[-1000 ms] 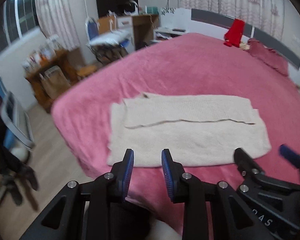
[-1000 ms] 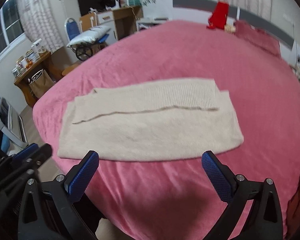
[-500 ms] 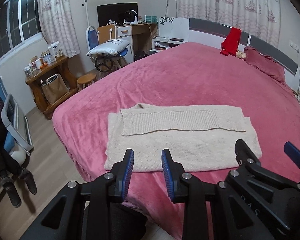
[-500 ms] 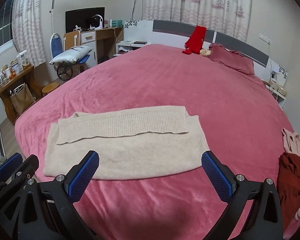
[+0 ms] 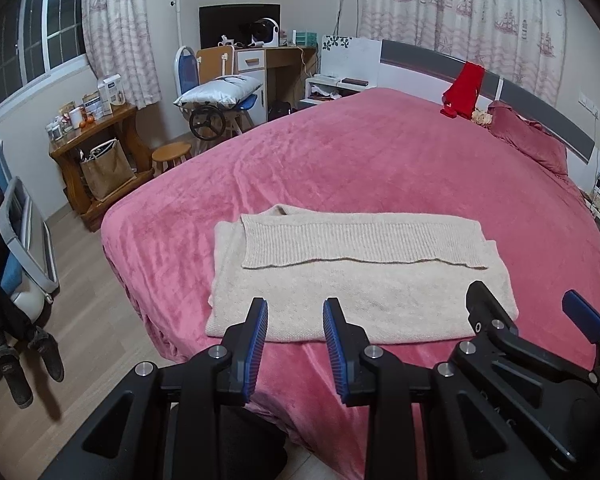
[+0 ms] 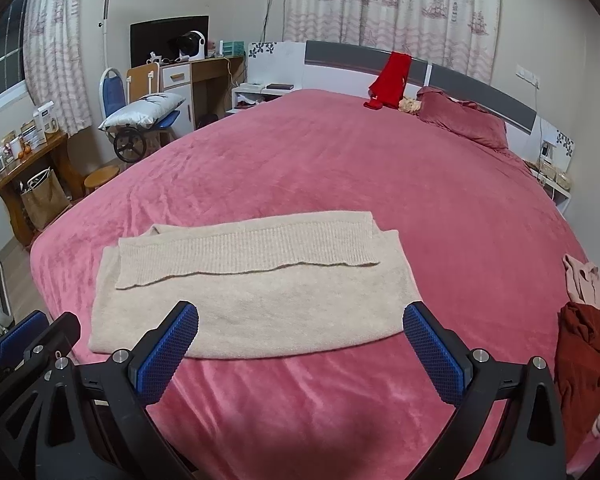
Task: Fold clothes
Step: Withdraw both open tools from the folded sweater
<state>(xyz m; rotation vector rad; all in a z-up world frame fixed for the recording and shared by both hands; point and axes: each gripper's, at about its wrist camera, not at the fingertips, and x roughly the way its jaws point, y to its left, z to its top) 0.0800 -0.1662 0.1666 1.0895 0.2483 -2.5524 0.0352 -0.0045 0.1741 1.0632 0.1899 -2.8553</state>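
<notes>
Left wrist view
- Item: cream knit garment (image 5: 360, 280), lying flat near the front edge of the pink bed (image 5: 380, 160).
- Progress: ribbed band folded over the body; further folds judged outstanding.
- Left gripper (image 5: 295, 330): jaws partly open, nothing held.

Right wrist view
- Item: cream knit garment (image 6: 252, 292), wide rectangle, edges fairly even.
- Right gripper (image 6: 300, 338): jaws wide apart, empty, above the bed's front edge.
- Pending: heap of unfolded clothes (image 6: 588, 320) at right.

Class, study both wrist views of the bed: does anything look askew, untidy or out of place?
The cream sweater lies flat, but its folded-over ribbed band sits slightly crooked, leaving uneven margins. At the bed's right edge, a rumpled heap of reddish and pale clothes remains unfolded. Nothing looks spilled or damaged.
</notes>
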